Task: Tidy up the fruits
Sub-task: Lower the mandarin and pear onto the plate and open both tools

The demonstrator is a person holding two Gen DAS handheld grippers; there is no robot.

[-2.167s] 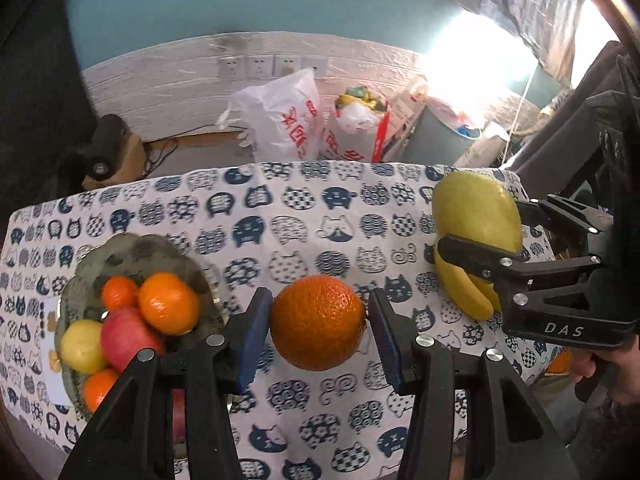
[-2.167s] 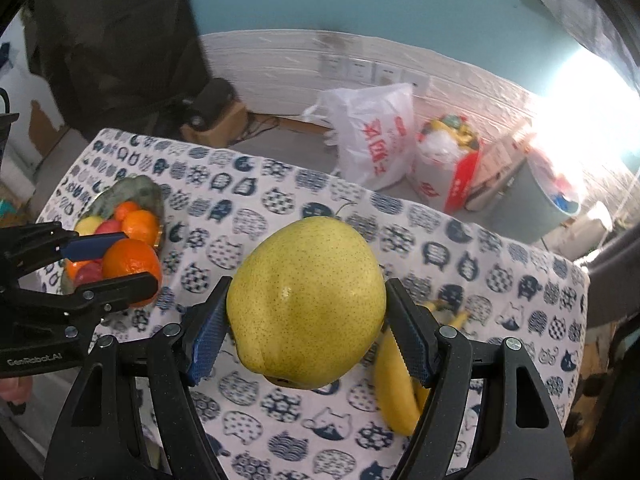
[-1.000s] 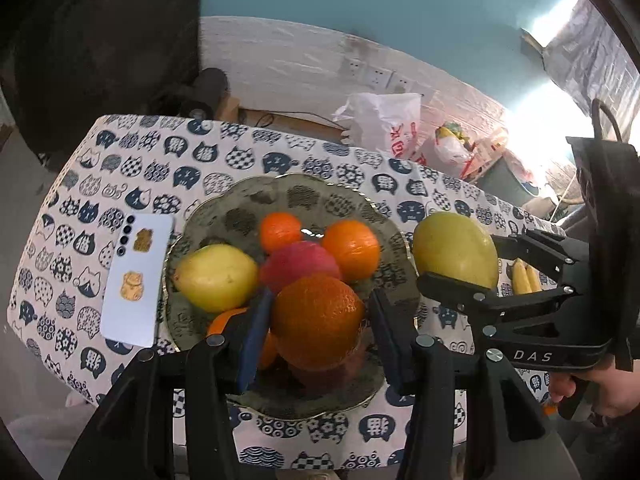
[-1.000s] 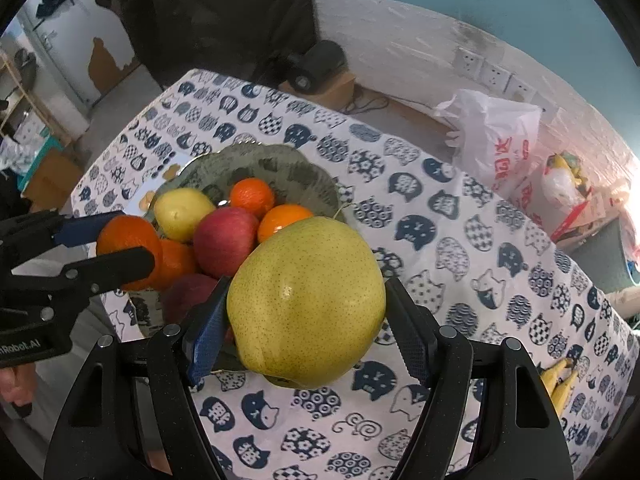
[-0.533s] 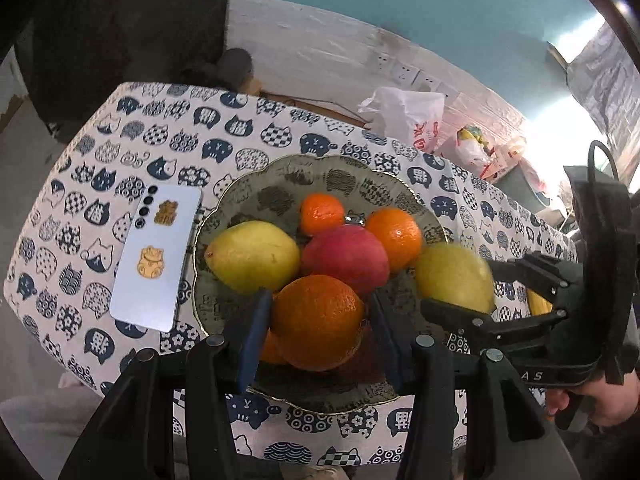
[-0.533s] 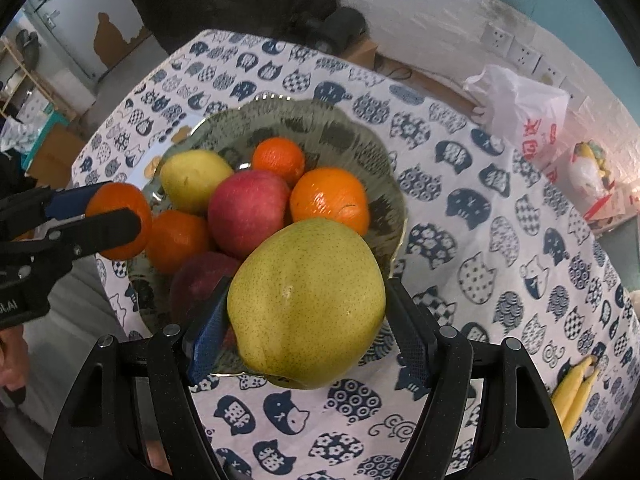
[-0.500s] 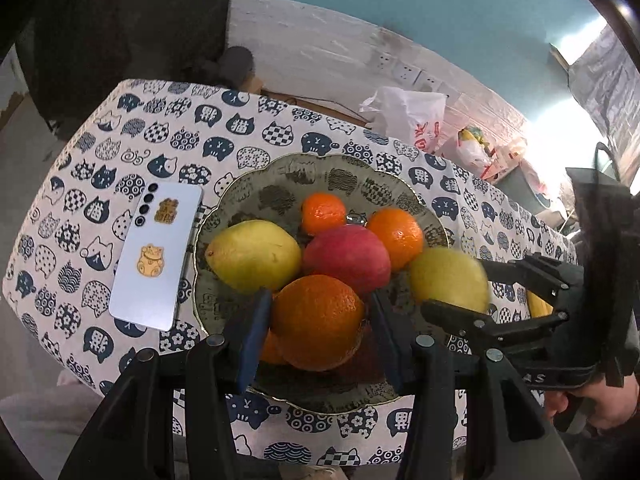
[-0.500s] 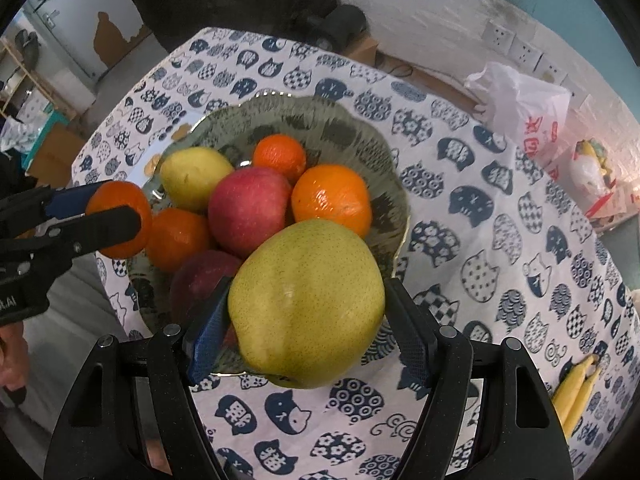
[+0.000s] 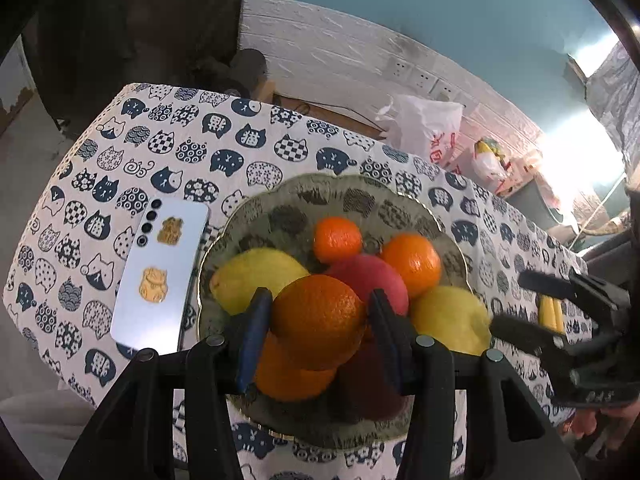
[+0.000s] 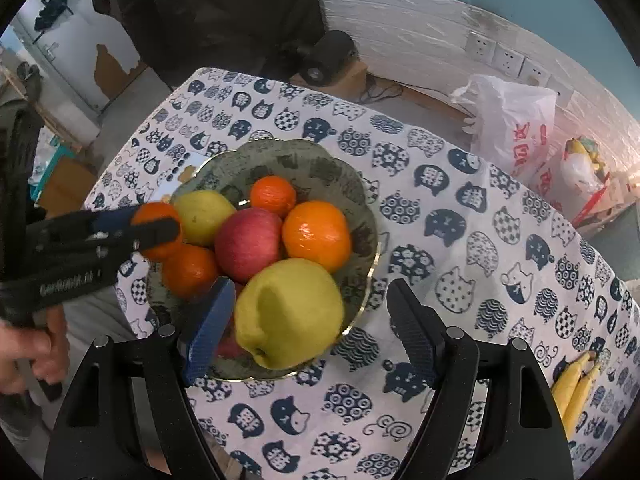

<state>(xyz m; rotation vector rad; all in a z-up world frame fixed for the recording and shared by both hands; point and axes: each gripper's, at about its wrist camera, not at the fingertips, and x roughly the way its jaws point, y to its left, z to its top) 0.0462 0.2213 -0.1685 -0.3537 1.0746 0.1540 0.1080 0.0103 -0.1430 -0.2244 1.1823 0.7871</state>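
Observation:
A green patterned glass bowl point(image 9: 360, 196) point(image 10: 280, 160) holds oranges, a red apple point(image 10: 248, 242) and a yellow pear point(image 10: 202, 212). My left gripper point(image 9: 316, 324) is shut on an orange point(image 9: 318, 320) and holds it over the bowl's near side; it also shows in the right wrist view point(image 10: 158, 224). My right gripper point(image 10: 308, 316) is open. The big yellow-green pear point(image 10: 290, 312) point(image 9: 452, 322) is out of its jaws, blurred, on the bowl's near right rim. The right gripper shows in the left wrist view point(image 9: 532, 304).
The table wears a white cloth with navy cat faces point(image 10: 480, 240). A white phone point(image 9: 158, 276) lies left of the bowl. Bananas point(image 10: 576, 380) lie at the right edge. White plastic bags point(image 10: 512, 124) stand on the floor behind the table.
My right gripper has opened and let go of the big pear, which now sits in the bowl. My left gripper still holds the orange and has moved closer over the bowl.

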